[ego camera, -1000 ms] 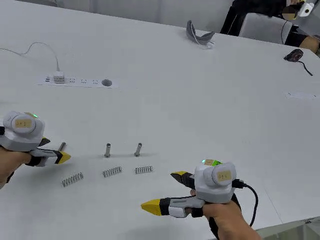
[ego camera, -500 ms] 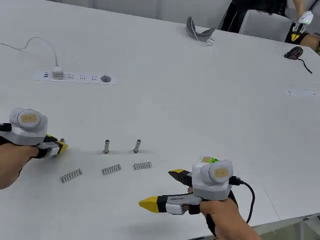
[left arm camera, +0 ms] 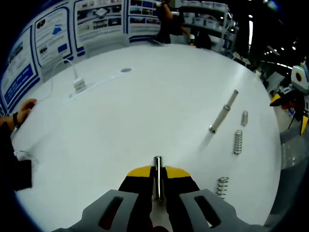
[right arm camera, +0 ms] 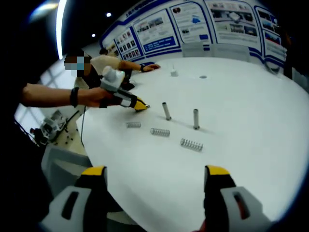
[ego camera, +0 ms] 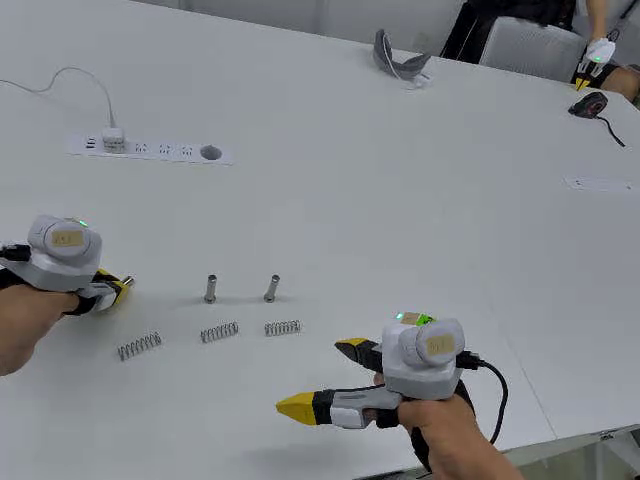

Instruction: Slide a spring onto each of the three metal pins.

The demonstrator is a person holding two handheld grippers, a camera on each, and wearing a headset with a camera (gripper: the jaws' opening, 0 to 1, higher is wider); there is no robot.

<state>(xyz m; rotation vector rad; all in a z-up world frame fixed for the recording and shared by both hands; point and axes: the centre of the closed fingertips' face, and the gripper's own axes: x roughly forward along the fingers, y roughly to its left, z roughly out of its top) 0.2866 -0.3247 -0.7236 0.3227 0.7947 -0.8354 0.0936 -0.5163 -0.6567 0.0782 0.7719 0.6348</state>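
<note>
Surface: white table (ego camera: 400, 220) stretched out in front of you, with the work near its front-left part.
Far side: a power strip (ego camera: 150, 152) lay at 11 o'clock from the pins. A white cable (ego camera: 70, 75) curled away from its plug toward 10 o'clock. A grey curved object (ego camera: 398, 62) sat near the far edge at 1 o'clock.
Back wall: blue-and-white posters (right arm camera: 193, 24) lined the wall at 12 o'clock in your right gripper view.
Left gripper: your left gripper (ego camera: 118, 288) sat at 9 o'clock in the head view, low over the table. Its jaws were clamped tight on the held pin (left arm camera: 157, 166). That pin ran straight along between the yellow tips, and its end poked just past them. You could not tell whether it touched the table.
Right gripper: your right gripper (ego camera: 325, 378) was at 5 o'clock in the head view. Its jaws were spread wide with nothing between them, and the tips pointed toward 9 o'clock, well apart from the springs.
Standing pins: the left standing pin (ego camera: 210, 288) and the right standing pin (ego camera: 271, 288) stood upright side by side, the second at 3 o'clock of the first, apart from each other.
Springs: three lay flat in a row at 6 o'clock of the pins, each free of any pin. The left spring (ego camera: 139, 346) was at 5 o'clock of your left gripper's tips. The middle spring (ego camera: 219, 331) lay near the left standing pin, and the right spring (ego camera: 283, 327) near the right standing pin.
</note>
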